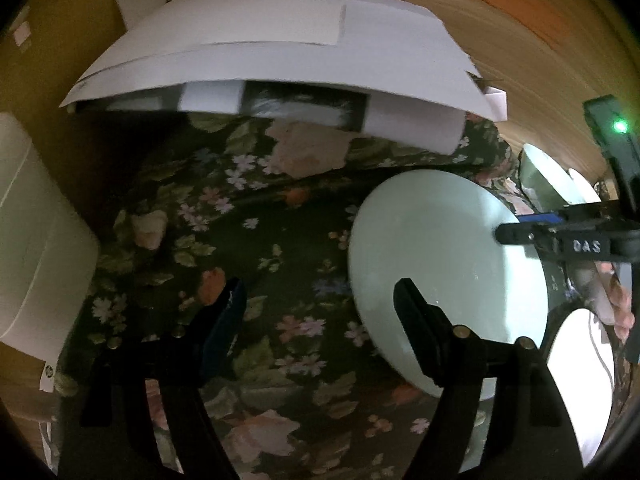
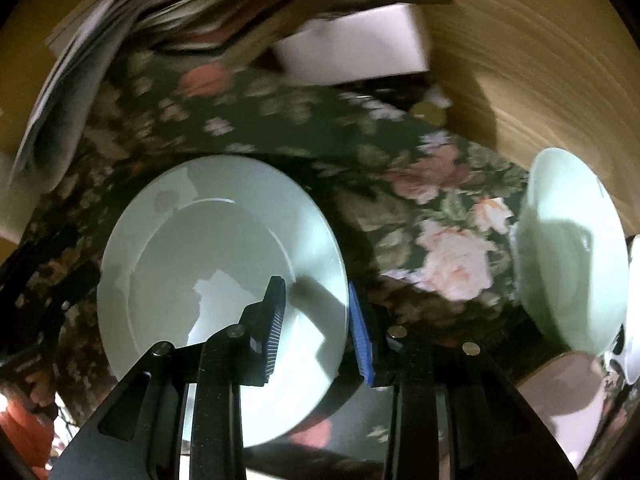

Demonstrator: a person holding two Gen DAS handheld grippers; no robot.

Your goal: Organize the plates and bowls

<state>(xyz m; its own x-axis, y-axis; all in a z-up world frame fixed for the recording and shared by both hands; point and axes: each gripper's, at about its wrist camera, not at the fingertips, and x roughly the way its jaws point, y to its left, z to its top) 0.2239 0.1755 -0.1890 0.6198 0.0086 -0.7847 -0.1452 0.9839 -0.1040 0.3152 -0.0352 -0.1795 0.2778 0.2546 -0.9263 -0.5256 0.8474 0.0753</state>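
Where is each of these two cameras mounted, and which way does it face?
Left wrist view: rides the left gripper, looking down at the floral cloth and white papers; its open black fingers show, plus the right gripper and a hand.
Right wrist view: rides the right gripper, looking down at the plate rim between its fingers; a bowl stands beside.
Shared: plate, cloth.

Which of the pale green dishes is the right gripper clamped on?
The flat pale green plate: the right gripper pinches its right rim. The deeper pale green bowl stands apart, far right, untouched.
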